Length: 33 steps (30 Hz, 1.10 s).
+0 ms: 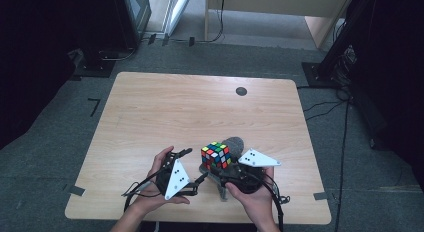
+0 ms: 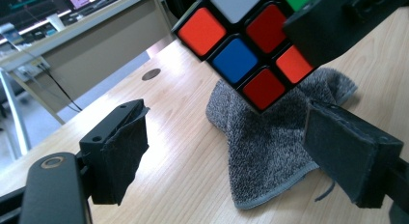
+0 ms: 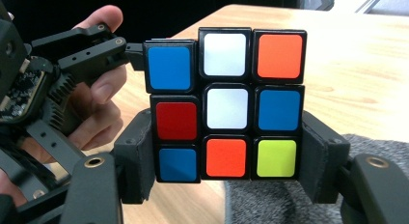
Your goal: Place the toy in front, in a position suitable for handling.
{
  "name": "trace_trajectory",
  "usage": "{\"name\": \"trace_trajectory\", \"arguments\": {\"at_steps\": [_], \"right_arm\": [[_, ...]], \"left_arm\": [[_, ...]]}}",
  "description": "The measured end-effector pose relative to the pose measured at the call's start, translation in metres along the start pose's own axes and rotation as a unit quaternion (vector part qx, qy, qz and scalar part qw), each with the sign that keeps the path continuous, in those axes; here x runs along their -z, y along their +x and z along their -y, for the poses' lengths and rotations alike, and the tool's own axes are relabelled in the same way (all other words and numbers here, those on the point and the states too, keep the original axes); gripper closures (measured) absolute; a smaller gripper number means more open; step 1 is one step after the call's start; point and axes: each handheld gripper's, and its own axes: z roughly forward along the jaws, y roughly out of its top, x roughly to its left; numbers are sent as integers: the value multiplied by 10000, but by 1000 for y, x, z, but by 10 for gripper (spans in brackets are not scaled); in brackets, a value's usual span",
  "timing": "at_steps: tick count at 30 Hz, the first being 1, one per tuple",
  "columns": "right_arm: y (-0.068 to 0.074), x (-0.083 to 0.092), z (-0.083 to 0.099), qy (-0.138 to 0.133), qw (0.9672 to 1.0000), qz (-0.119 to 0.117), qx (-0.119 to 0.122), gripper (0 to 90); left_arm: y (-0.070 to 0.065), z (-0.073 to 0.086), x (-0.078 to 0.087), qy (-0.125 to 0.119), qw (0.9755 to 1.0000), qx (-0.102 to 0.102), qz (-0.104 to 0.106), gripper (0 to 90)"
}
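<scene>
A Rubik's cube (image 1: pixel 216 155) (image 3: pixel 226 103) is held just above the wooden table (image 1: pixel 175 107), near its front edge, with my right gripper (image 1: pixel 221 168) (image 3: pixel 226 151) shut on its lower layers from both sides. A grey towel (image 1: pixel 234 143) (image 2: pixel 270 147) lies crumpled on the table beneath and behind the cube. My left gripper (image 1: pixel 194 166) (image 2: pixel 226 132) sits just left of the cube, open, with both padded jaws wide apart and nothing between them. In the left gripper view the cube (image 2: pixel 243 45) hangs above and ahead of those jaws.
A small dark round mark (image 1: pixel 241 91) sits on the far part of the table. Past the far edge stand a pale desk (image 1: pixel 280 7) and dark equipment stands. Cables (image 1: pixel 345 127) trail over the grey floor to the right.
</scene>
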Motion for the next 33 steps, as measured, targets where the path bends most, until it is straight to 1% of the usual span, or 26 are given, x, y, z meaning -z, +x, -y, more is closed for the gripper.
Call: {"name": "trace_trajectory", "arguments": {"at_steps": [4,7,10,12,13,15,17,20,21,22,23,24,26,27,29,32,33], "right_arm": [[4,-4,1,168,9998,-49,3,345],[7,-8,3,271,9996,-73,104,344],[10,-10,3,370,9992,-88,140,344],[11,-12,3,450,9988,-68,167,345],[11,-12,4,476,9987,-57,160,345],[12,-14,5,539,9984,-58,160,344],[12,-15,6,600,9980,-72,174,344],[14,-18,7,671,9975,-115,201,344],[15,-19,7,682,9973,-136,220,344],[16,-19,7,689,9972,-138,249,344],[17,-20,7,687,9972,-128,259,343],[18,-20,7,681,9972,-103,286,343],[18,-20,7,636,9974,-105,307,335],[18,-19,6,604,9977,-121,298,331],[16,-18,5,530,9979,-206,297,322],[12,-13,3,353,9981,-393,310,302],[10,-10,2,296,9979,-467,332,284]], "left_arm": [[-4,0,-1,-21,9999,-139,-70,152],[-7,-1,-2,15,9995,-311,-112,147],[-12,-1,-4,61,9985,-522,-142,147],[-16,-1,-5,69,9979,-620,-170,148],[-17,-1,-5,74,9975,-673,-199,148],[-19,-1,-6,101,9958,-833,-373,161],[-21,-1,-7,143,9949,-925,-385,164],[-23,1,-10,226,9939,-984,-435,169],[-24,2,-11,253,9931,-1044,-478,180],[-24,3,-11,248,9927,-1069,-500,213],[-25,3,-11,229,9927,-1070,-509,247],[-24,3,-11,229,9930,-1037,-526,259],[-23,4,-10,174,9950,-880,-445,274],[-22,5,-10,142,9955,-835,-428,282],[-20,5,-9,120,9965,-721,-403,300],[-14,6,-8,89,9986,-391,-350,304],[-11,8,-8,45,9988,-304,-371,330]]}}
